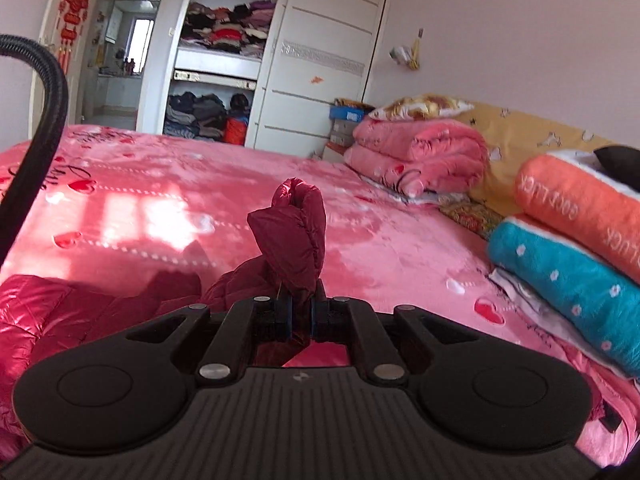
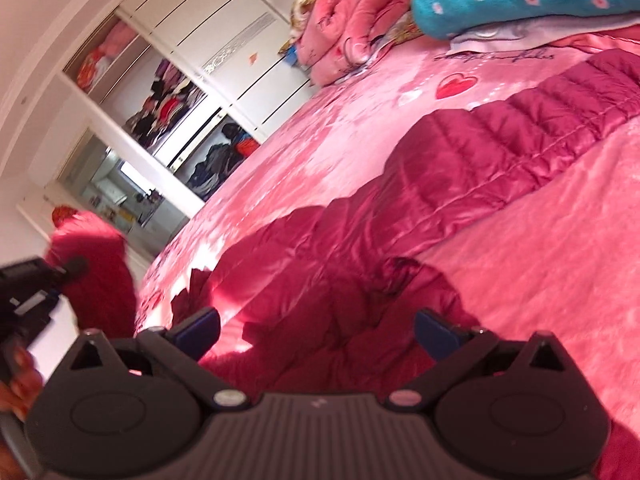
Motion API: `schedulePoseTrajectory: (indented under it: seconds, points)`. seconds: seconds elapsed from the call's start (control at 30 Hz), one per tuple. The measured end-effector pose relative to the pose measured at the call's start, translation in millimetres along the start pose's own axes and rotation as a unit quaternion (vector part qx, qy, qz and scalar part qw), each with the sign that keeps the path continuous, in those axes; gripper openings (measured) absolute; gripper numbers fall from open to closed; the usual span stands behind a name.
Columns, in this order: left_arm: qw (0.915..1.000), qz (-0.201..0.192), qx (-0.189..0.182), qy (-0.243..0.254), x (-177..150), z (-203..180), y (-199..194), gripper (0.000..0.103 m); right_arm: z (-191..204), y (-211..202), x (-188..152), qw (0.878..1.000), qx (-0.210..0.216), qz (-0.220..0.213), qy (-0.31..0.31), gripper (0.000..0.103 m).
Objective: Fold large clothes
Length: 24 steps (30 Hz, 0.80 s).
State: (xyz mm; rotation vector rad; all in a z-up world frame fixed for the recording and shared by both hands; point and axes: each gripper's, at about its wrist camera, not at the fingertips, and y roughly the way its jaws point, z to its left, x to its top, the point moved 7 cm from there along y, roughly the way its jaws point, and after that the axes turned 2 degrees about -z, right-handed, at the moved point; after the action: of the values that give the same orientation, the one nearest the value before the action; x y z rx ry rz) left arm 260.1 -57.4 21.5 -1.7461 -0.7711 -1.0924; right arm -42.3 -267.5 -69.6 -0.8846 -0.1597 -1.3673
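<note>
Folding has barely begun: the left gripper [image 1: 301, 316] has its jaws clamped on a raised end of the crimson down jacket [image 2: 460, 168], which sprawls rumpled across the bed [image 1: 168, 208]; the right gripper [image 2: 316, 334] hovers above it, jaws apart.

Both wrist views sit low over the bed [image 1: 168, 200], facing the wardrobe [image 1: 328, 40], the right view rolled sideways.

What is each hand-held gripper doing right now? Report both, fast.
Left hand-held gripper: closed, pinching a fold of the dark red puffer jacket.
Right hand-held gripper: open, holding nothing, above the jacket.
</note>
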Motion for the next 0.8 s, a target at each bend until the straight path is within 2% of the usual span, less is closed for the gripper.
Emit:
schedulePoseTrajectory:
  seconds: [0.17,0.37,0.47,0.57,0.6,0.63,0.8]
  points:
    - [0.9986,0.052,0.008,0.007,-48,4,26,0.006,-14,1,15,1.000,-0.004,-0.014,0.025,0.103]
    - [0.9966,0.082,0.010,0.011,-85,2,40,0.008,-32,5,29,0.998,-0.011,-0.020,0.056,0.103]
    - [0.9963,0.086,0.001,0.007,-99,2,25,0.022,-38,6,32,0.998,-0.015,-0.021,0.065,0.103]
    - [0.9960,0.088,-0.017,-0.007,-104,-5,17,0.041,-43,5,36,0.997,-0.019,-0.026,0.071,0.103]
    - [0.9959,0.088,-0.023,-0.006,-104,-6,13,0.053,-44,5,38,0.997,-0.021,-0.029,0.073,0.103]
    - [0.9957,0.088,-0.028,-0.003,-105,-9,9,0.056,-47,5,40,0.996,-0.024,-0.032,0.075,0.103]
    - [0.9949,0.090,-0.044,-0.001,-104,-12,-7,0.057,-67,5,53,0.993,-0.044,-0.049,0.097,0.103]
